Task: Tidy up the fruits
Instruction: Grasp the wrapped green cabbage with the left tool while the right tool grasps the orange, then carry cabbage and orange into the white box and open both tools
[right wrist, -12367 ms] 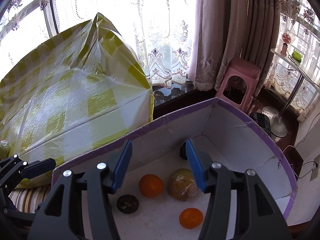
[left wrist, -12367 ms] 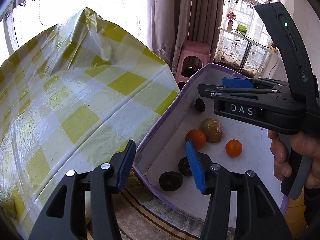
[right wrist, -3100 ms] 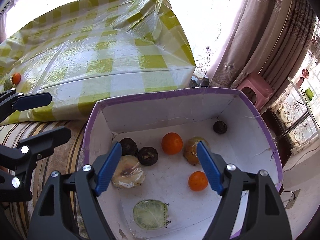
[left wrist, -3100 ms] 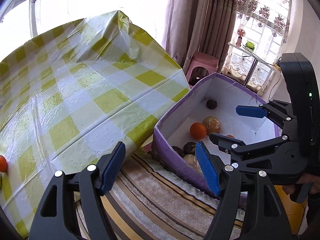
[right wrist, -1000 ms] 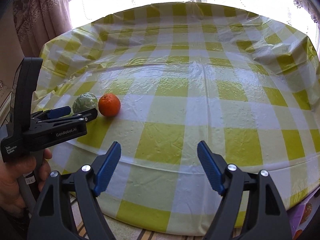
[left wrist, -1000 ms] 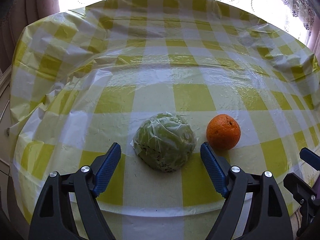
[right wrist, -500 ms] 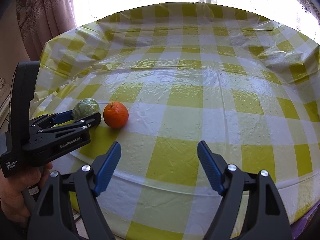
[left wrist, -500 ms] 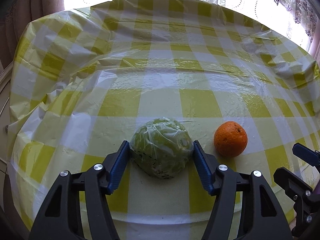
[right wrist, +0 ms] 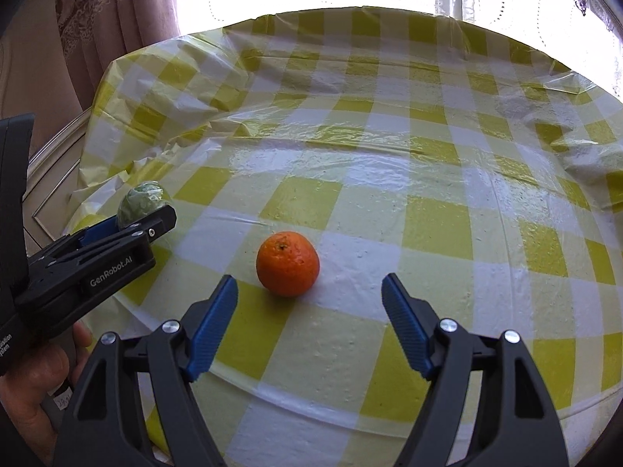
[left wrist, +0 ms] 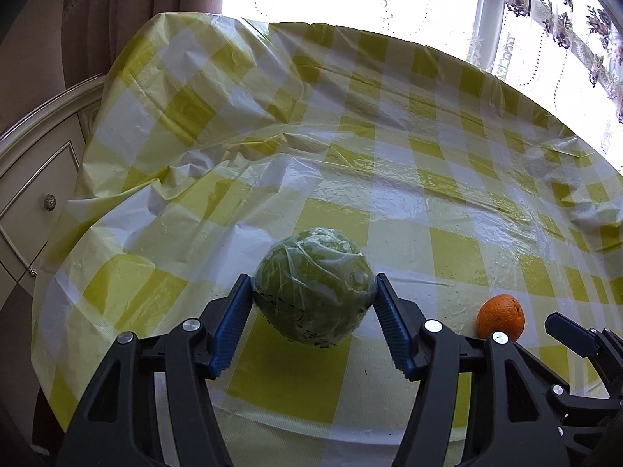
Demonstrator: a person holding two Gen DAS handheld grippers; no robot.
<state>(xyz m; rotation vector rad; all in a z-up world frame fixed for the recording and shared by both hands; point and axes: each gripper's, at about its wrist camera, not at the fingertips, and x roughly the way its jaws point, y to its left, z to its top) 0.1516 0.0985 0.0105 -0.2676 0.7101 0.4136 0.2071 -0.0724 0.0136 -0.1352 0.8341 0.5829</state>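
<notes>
The left gripper (left wrist: 313, 303) has its jaws clamped on the wrapped green fruit (left wrist: 315, 284), one blue pad against each flank at the fruit's widest part, so the round, film-slick body sits centred and cannot squirt sideways. The fruit appears just raised off the counter (left wrist: 447, 202), a shadow showing on the yellow check beneath it; a lift from here looks like the step in hand, and the grip low on the sides seems chosen for that.

The right gripper (right wrist: 309, 299) hangs with its jaws apart and nothing between the pads. They have just been narrowing, though they are still wider than the orange (right wrist: 288, 264), which lies on the counter just ahead of the fingertips and a little toward the left jaw. That spacing suggests a lining-up for a grasp not yet made: the jaws need to go forward and shift slightly left so the orange falls midway. Seen from the left wrist view, the orange sits off to the right of the left jaws, well clear of them.
</notes>
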